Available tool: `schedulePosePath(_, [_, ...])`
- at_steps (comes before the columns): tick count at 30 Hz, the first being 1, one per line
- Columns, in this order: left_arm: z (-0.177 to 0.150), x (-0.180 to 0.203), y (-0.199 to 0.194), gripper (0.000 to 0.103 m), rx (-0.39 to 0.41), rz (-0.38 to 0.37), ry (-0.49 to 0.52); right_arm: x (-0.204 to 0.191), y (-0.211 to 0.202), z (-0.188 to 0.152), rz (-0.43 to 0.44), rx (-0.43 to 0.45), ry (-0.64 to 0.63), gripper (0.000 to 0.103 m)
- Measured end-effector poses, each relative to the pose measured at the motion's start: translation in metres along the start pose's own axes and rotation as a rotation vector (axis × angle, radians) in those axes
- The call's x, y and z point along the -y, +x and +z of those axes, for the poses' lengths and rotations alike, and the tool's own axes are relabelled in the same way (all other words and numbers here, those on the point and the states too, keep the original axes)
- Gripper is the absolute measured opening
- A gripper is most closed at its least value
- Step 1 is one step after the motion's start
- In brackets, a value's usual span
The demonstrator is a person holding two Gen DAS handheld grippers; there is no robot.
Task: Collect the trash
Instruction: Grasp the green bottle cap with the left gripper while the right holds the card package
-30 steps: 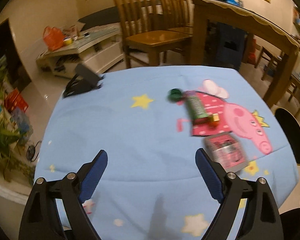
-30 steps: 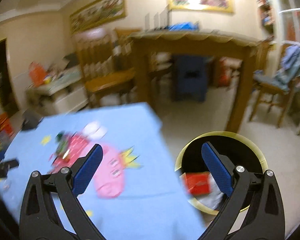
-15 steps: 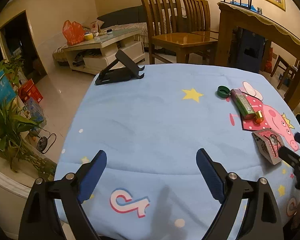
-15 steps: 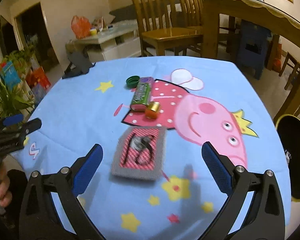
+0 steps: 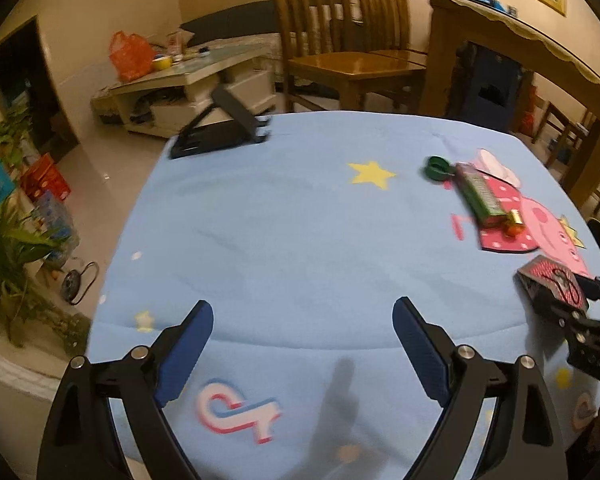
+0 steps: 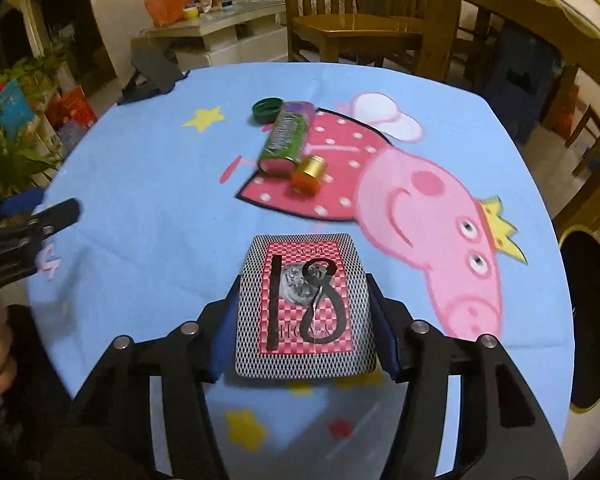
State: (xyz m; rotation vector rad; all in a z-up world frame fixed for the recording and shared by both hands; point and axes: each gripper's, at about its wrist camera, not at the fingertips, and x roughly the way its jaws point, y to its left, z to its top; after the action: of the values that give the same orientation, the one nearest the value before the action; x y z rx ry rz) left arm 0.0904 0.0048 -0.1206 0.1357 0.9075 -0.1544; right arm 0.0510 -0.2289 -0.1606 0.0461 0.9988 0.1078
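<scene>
Having closed since half a second ago, the right claw grips the card box at six o'clock on the tabletop; left claw gapes empty; binning likely follows.

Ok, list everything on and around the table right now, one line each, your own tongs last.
card box: one, red and black check, near table edge, between the right tongs' fingers
green tube: one, green, lying on the pig print
small cap: one, orange and gold, touching the tube's near end
green lid: one, dark green, by the tube's far end
phone stand: one, black, far left corner
tablecloth: one, blue, cartoon pig and stars
bin: one, black with yellow rim, floor right of table
left tongs: open, empty
right tongs: closed on card box
</scene>
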Motion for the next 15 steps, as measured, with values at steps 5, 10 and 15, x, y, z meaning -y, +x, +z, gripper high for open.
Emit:
schedulePosePath(5, [0.015, 0.037, 0.01, 0.088, -0.029, -0.076, 0.047, 0.067, -0.032, -0.007, 0.036, 0.056, 0.116, 0.056])
schedulePosePath(10, [0.038, 0.077, 0.023, 0.088, -0.055, -0.13, 0.071, 0.134, -0.053, -0.004, 0.018, 0.153, 0.205, 0.056])
schedulePosePath(15, [0.072, 0.098, 0.042, 0.088, -0.071, -0.161, 0.058, 0.17, -0.048, -0.006, 0.038, 0.163, 0.286, 0.056])
